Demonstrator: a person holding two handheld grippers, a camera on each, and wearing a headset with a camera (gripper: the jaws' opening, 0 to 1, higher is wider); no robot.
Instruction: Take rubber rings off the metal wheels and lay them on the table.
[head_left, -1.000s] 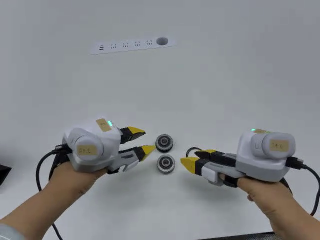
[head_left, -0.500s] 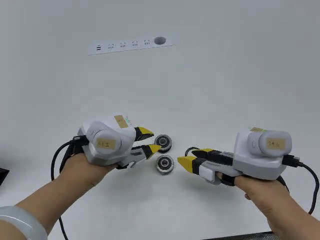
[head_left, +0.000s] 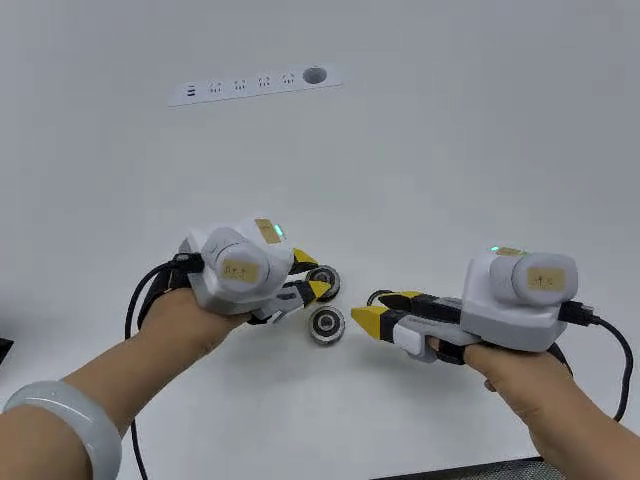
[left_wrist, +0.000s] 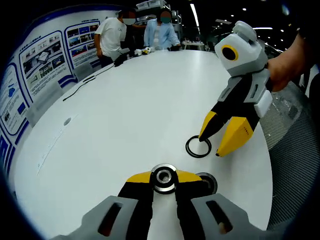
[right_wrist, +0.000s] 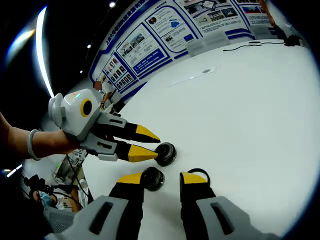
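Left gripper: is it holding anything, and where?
The left gripper flanks a metal wheel at its rim; whether it is clamped cannot be told.

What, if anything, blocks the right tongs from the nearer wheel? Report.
Likely nothing, yes: the nearer wheel lies just ahead of the open right tongs; the left tongs sit at the other wheel.

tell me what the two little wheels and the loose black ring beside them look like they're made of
Wheels: metal by the look, with a silvery hub that glints under the light. The dark matte band round each rim is probably rubber.
Loose ring: thin, matte black, lying flat on the white table. Likely rubber, though the look alone can't settle it.
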